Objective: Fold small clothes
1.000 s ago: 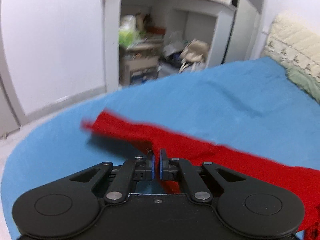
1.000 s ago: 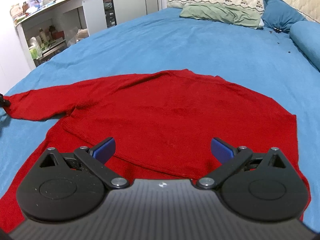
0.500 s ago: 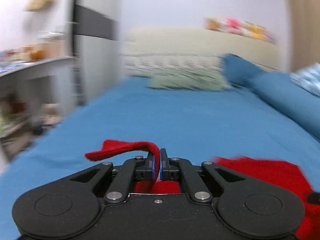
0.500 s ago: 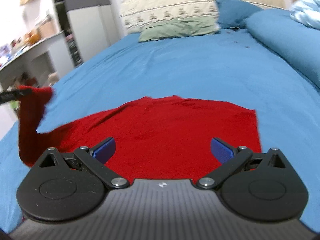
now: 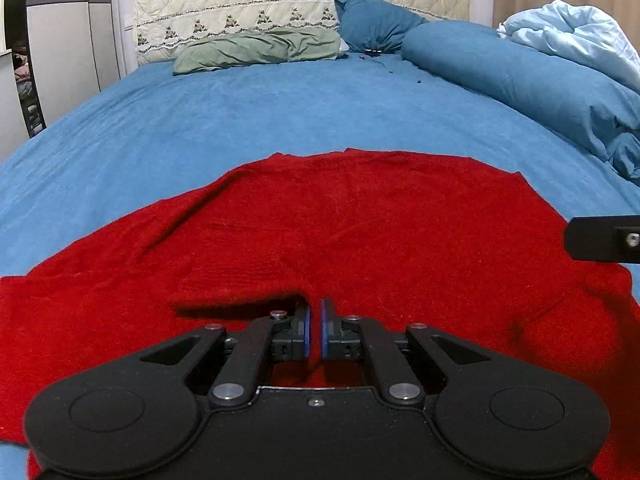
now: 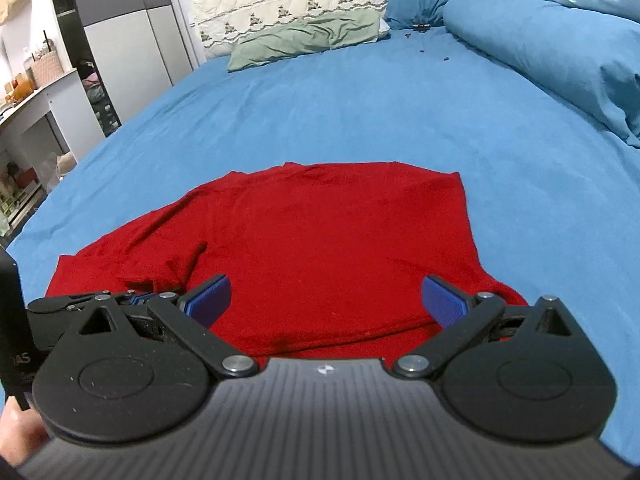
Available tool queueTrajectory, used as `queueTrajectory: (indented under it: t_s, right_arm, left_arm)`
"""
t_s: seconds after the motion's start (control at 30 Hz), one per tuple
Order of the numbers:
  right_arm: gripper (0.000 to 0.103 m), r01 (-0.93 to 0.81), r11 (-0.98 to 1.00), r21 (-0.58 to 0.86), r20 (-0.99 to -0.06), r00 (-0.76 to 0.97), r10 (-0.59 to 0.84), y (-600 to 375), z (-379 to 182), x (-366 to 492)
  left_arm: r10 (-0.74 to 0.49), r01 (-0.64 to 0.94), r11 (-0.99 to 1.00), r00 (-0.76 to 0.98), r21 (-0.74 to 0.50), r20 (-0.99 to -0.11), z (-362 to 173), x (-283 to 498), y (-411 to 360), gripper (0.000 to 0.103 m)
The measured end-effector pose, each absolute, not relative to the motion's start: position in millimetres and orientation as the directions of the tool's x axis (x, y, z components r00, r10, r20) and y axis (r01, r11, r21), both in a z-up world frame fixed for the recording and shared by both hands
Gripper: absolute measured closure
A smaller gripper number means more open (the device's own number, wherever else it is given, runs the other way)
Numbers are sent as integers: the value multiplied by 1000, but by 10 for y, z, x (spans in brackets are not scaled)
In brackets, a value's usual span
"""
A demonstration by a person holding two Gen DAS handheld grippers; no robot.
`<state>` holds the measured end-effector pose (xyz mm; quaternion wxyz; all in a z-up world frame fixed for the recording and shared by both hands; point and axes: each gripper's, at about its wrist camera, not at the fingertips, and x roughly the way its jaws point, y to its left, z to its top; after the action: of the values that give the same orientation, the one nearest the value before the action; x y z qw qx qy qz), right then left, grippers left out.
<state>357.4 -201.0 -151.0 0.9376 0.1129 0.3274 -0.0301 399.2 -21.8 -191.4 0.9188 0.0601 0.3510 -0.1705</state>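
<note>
**Left wrist: sleeve now folded across**

Left wrist: the left gripper, nearly closed, is pinching the sleeve, now carried over the sweater.

Right wrist: the right gripper is hovering wide open, empty, at the bed's near edge; next fold pending.

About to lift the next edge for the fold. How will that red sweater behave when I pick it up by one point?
Probably floppy: the red sweater lies limp on the bed, rippled near the left gripper. The sleeve pinched there likely drapes and trails. Its fuzzy knit looks grippy, not slippery.
</note>
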Motion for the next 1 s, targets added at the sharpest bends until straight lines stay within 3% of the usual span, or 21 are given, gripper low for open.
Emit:
queueTrajectory:
  t_s: [0.03,0.07,0.13,0.23,0.4,0.57,0.7,0.8,0.83,0.9,1.0]
  right_arm:
    - [0,125,973,192,-618,786,21,-2004,-1504,3592]
    - [0,116,975,190,-614,789,26,-1993,-1491,3616]
    - [0,88,979,182,-608,793,42,-1960,-1461,3659]
    - [0,8,990,141,-613,786,81,-1794,-1395,3781]
    - [0,-221,975,-28,-633,759,154,-1206,-1396,3974]
    - [1,-405,884,-235,-631,755,179,-568,-1601,4082]
    - [27,-478,810,-341,-644,746,169,-224,-1842,4188]
    - [39,-497,778,-383,-644,748,161,-66,-1971,4250]
    - [54,-500,771,-395,-640,752,159,-29,-1997,4285]
    - [73,-504,759,-413,-639,754,154,30,-2032,4346]
    - [80,-456,804,-381,-615,775,148,-66,-1950,4397]
  left_arm:
    - [-272,357,934,694,-9,-666,-1874,3977,-205,80]
    - [-277,364,931,697,-7,-662,-1841,3931,-162,57]
    - [-275,359,933,721,3,-636,-1771,3839,-64,33]
    - [-247,325,946,747,14,-618,-1630,3678,221,31]
    - [-64,169,980,778,110,-625,-1627,3564,778,30]
    - [12,6,1000,733,24,-680,-1808,3497,1341,30]
    - [18,-22,1000,714,3,-700,-1904,3442,1455,30]
    - [10,-18,1000,708,-3,-706,-1910,3520,1414,30]
    - [8,-17,1000,709,-6,-706,-1921,3490,1430,30]
    - [2,-14,1000,711,-10,-703,-1948,3480,1430,30]
    - [-6,-12,1000,715,-22,-699,-1966,3484,1467,30]
